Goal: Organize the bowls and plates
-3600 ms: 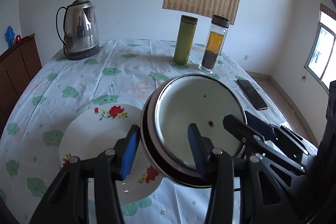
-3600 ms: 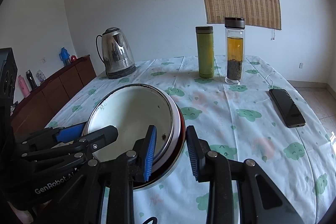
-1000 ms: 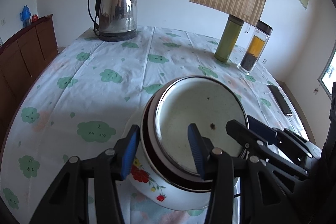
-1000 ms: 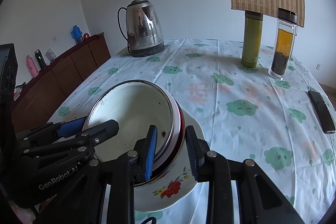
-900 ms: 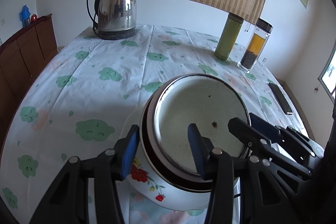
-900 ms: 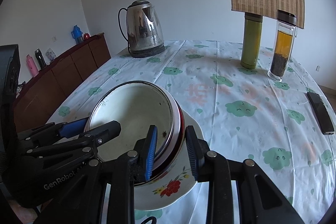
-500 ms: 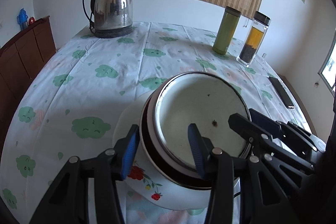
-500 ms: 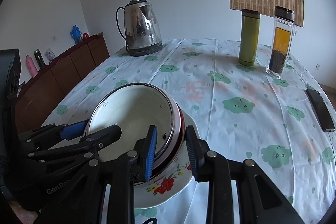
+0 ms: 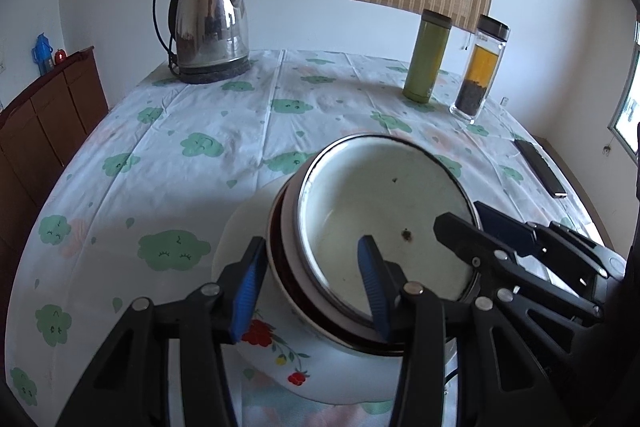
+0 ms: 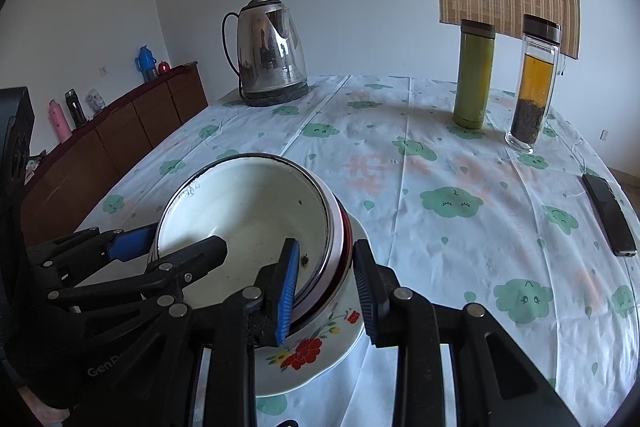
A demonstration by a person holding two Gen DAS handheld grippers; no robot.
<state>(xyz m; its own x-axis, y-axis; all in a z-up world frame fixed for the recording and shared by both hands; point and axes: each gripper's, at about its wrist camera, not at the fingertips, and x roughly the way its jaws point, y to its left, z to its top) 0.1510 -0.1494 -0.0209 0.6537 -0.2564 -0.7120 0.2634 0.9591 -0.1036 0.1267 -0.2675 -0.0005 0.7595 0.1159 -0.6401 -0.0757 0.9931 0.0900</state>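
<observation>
A stack of nested bowls, white enamel bowl [image 9: 384,211] inside a white bowl with a dark red rim [image 9: 288,263], rests on a white plate with red flowers [image 9: 280,351]. My left gripper [image 9: 310,287] straddles the stack's near-left rim, fingers apart from it. My right gripper [image 10: 326,285] straddles the near-right rim [image 10: 340,239], fingers slightly apart. The stack [image 10: 248,211] and the plate [image 10: 312,351] also show in the right wrist view, with the left gripper's fingers [image 10: 132,247] at the far side.
A steel kettle [image 9: 208,23] stands at the back left. A green flask [image 9: 426,55] and a glass tea bottle [image 9: 478,65] stand at the back right. A black phone [image 9: 540,173] lies near the right edge. A wooden sideboard [image 10: 100,143] is left of the table.
The bowl stack was carried leftward over the floral plate and lowered onto it. Both grippers have opened a little around the rim.
</observation>
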